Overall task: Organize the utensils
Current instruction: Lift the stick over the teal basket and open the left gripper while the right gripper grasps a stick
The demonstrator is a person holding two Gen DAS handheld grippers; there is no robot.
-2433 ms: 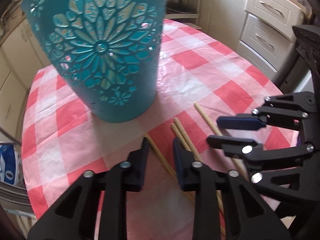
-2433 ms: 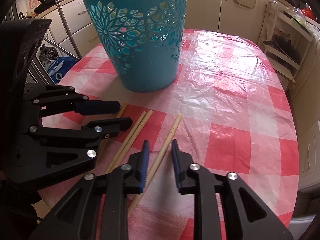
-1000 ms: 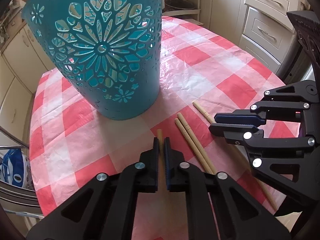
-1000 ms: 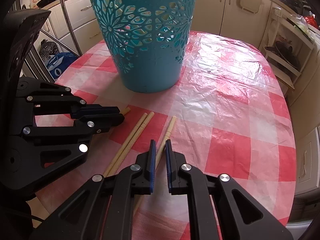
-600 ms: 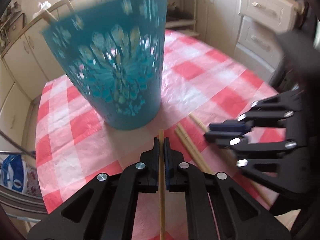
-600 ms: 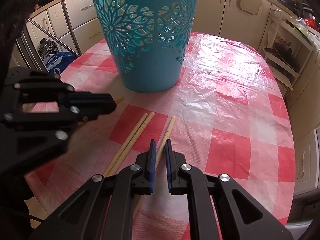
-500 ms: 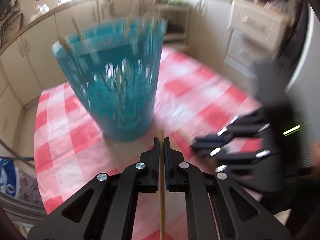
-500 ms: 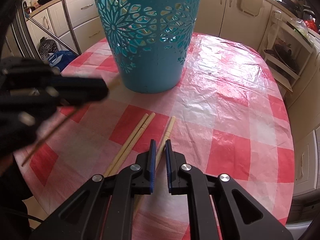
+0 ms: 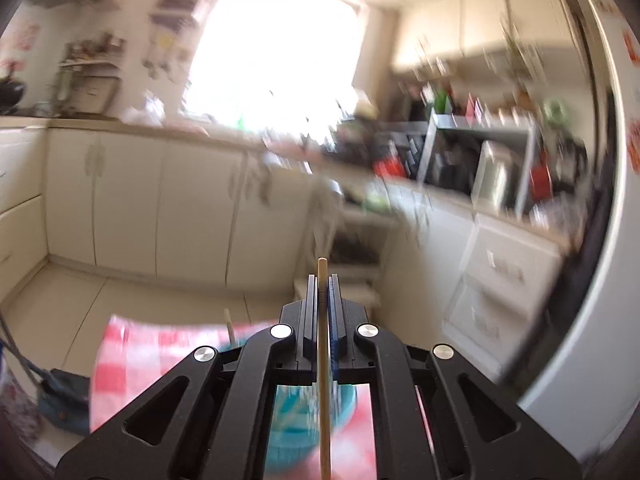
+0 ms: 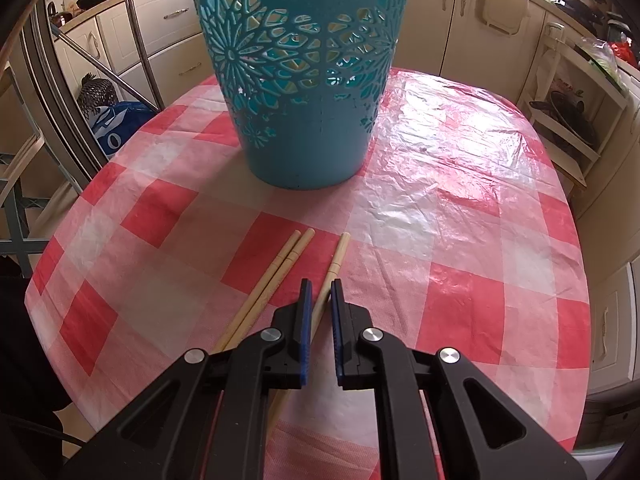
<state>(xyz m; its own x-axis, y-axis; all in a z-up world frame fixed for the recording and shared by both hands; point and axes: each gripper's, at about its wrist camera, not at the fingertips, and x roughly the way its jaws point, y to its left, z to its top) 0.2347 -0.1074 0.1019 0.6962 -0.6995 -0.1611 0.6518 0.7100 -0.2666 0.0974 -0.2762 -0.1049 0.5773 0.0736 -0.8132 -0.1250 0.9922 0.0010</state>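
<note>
- Bamboo chopstick, off the worktop a second ago, now rides clenched in the left gripper, seemingly above the teal basket.
- Right gripper fingers stay nearly closed around another chopstick lying flat.

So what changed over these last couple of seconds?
The left claw shut on a chopstick and lifted it off the table, above the teal basket. The right claw closed around a single chopstick, still lying on the tablecloth. Basket and the chopstick pair stayed put.
</note>
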